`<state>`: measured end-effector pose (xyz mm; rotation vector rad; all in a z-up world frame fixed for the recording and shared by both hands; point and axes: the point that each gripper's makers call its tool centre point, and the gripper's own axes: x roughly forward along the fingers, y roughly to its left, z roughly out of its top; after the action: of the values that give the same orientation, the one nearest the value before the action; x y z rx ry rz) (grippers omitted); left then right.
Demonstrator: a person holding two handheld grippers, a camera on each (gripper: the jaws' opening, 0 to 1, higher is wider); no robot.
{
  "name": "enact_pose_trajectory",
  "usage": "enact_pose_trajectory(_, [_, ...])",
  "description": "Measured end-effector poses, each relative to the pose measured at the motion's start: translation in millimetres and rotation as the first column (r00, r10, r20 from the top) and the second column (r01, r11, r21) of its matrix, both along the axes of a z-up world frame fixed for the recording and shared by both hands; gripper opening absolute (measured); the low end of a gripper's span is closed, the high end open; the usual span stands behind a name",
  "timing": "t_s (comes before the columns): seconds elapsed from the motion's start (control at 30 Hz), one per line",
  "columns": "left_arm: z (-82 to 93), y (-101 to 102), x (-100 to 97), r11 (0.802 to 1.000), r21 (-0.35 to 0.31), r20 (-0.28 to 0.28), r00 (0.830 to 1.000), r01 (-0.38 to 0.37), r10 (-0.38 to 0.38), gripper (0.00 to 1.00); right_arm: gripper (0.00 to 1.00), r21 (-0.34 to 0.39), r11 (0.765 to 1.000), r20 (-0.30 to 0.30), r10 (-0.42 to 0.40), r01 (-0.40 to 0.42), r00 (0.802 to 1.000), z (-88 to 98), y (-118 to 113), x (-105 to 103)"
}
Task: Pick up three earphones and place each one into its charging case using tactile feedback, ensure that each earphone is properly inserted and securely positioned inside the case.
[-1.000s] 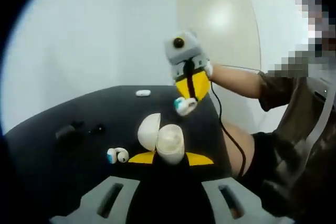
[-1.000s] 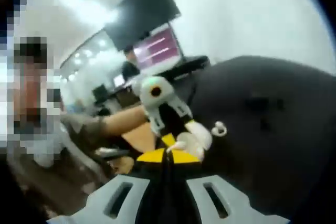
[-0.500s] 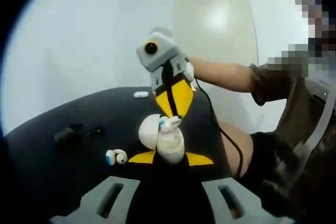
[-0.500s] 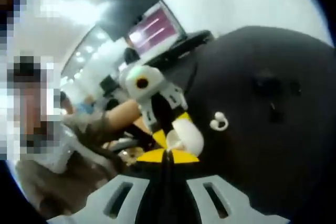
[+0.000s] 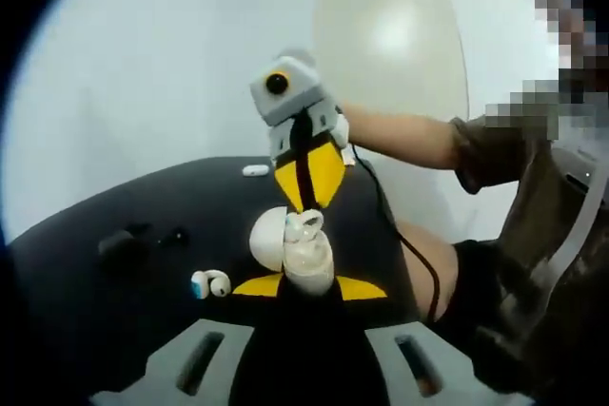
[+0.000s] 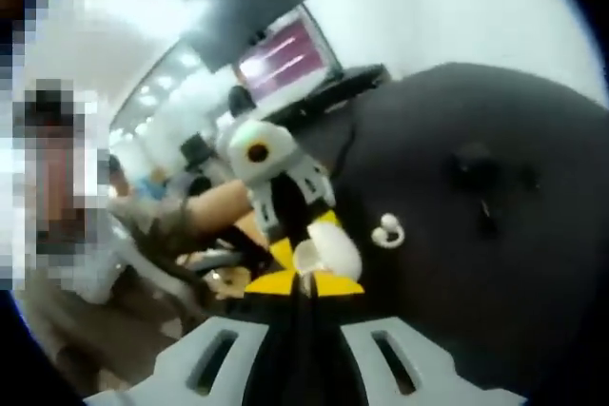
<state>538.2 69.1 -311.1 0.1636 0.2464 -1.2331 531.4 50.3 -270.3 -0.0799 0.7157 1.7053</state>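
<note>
Left gripper view: my left gripper clamps the open charging case at centre; directly above, my right gripper pinches an earphone at its mouth.

Glossy white plastic charging case, matt black table

The right gripper, closed on a small white earphone with a blue tip, now sits down at the mouth of the open white egg-shaped charging case, no longer off beside it.
</note>
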Motion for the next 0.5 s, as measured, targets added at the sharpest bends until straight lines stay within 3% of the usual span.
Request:
enact_pose_trajectory(0.17, [-0.3, 1.1, 0.0, 1.000, 0.000, -0.005, 1.000, -0.003, 0.003, 0.17, 0.10, 0.031, 0.999, 0.027, -0.023, 0.022, 0.999, 6.7, -2.6, -1.8])
enact_pose_trajectory(0.23, [-0.7, 1.5, -0.1, 1.000, 0.001, -0.004, 1.000, -0.005, 0.005, 0.17, 0.13, 0.027, 0.997, 0.069, -0.078, 0.076, 0.995, 5.9, -2.6, 0.6])
enact_pose_trajectory(0.3, [-0.9, 1.8, -0.3, 1.000, 0.002, -0.005, 1.000, -0.006, 0.006, 0.17, 0.14, 0.059, 0.985, 0.160, -0.169, 0.162, 0.973, 9.2, -1.5, 4.0])
enact_pose_trajectory(0.37, [-1.1, 2.0, -0.4, 1.000, 0.002, -0.004, 1.000, -0.006, 0.006, 0.17, 0.15, 0.085, 0.966, 0.213, -0.256, 0.243, 0.943, 10.9, -2.5, 6.2])
enact_pose_trajectory(0.5, [-1.2, 2.3, -0.7, 1.000, 0.002, -0.003, 1.000, -0.006, 0.006, 0.17, 0.15, 0.088, 0.918, 0.340, -0.393, 0.387, 0.854, -1.0, -12.6, 4.1])
